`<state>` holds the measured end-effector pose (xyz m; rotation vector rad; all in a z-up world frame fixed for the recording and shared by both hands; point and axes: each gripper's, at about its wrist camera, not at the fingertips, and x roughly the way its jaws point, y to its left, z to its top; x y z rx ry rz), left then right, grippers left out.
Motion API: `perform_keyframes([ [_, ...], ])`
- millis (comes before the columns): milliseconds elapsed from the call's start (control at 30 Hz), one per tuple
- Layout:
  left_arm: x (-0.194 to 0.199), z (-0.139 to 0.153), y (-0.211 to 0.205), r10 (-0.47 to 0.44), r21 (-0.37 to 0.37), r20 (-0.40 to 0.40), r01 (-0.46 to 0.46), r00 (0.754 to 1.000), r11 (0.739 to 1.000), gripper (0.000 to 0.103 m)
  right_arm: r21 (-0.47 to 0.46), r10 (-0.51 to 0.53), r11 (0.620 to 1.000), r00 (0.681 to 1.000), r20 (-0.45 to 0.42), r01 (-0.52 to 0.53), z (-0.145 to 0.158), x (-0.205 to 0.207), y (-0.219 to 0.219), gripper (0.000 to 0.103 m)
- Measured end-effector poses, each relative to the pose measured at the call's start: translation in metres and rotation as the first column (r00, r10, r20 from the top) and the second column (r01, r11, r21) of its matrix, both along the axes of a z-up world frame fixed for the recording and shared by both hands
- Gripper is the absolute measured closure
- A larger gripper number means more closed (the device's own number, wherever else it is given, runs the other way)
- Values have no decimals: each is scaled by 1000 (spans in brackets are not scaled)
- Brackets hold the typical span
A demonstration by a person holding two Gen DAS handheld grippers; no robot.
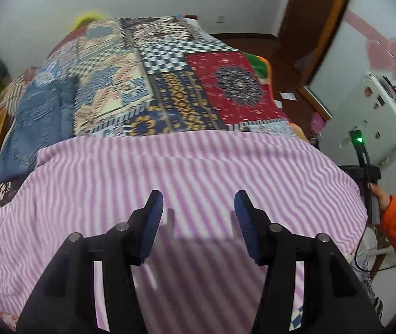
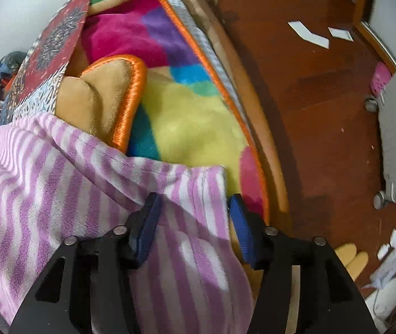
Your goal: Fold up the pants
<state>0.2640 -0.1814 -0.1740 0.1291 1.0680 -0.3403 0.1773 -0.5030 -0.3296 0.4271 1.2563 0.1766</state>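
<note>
Striped pants being laid out across the near end of the bed

The pink-and-white striped pants [image 1: 187,167] are lying flat over the patchwork bedspread [image 1: 170,83], their length running side to side across the bed, seemingly for a fold. The left gripper [image 1: 198,208] is hovering above them, jaws apart, empty. The right gripper [image 2: 193,208] is straddling the pants' right end beside the colourful fleece blanket [image 2: 184,117], jaws apart, not visibly pinching.

Pink-and-white striped fleece pants [image 1: 187,172] lie spread flat; one edge rumpled.
</note>
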Motion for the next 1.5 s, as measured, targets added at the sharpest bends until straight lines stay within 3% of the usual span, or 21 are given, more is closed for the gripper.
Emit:
perform_keyframes([
  [33,1,-1,3,10,3,-1,-10,1000,1000,49,-5,6,1000,1000,23,-6,2,-1,2,78],
  [67,2,-2,6,16,4,-3,-16,1000,1000,49,-32,14,999,999,29,-14,3,-1,5,95],
  [267,2,-5,13,36,11,1,-36,999,999,49,-180,28,984,994,102,-9,28,-13,21,96],
  [400,4,-4,16,44,17,17,-44,999,999,49,-250,-57,963,984,171,100,54,-19,0,96],
  [500,5,-3,20,57,11,18,-57,998,998,49,-252,-105,955,973,204,155,68,-16,-18,96],
  [567,6,-4,24,67,12,19,-67,998,998,49,-291,-98,945,978,186,150,63,0,-19,94],
  [667,5,-3,33,89,15,29,-89,996,996,49,-361,-73,928,994,75,95,47,21,-12,75],
  [700,5,-2,37,96,18,31,-96,995,995,49,-376,-69,923,996,60,87,48,23,-10,73],
  [933,-9,5,79,164,36,49,-166,985,986,49,-226,-22,972,984,179,63,109,-15,22,72],
  [1033,-19,-1,94,191,39,30,-192,981,981,49,-156,25,988,965,262,17,136,-31,61,67],
  [1133,-32,-12,106,201,47,-2,-201,979,978,49,-94,56,995,954,296,-29,143,-43,97,57],
  [1300,-55,-33,124,184,32,-58,-183,981,983,46,-185,114,979,979,169,-82,104,-56,126,55],
  [1433,-68,-31,145,196,3,-66,-196,978,981,40,-97,-32,994,990,137,46,100,-79,83,55],
  [1500,-79,-29,155,201,47,-33,-199,979,979,38,-166,-81,981,991,105,97,102,-96,65,55],
])
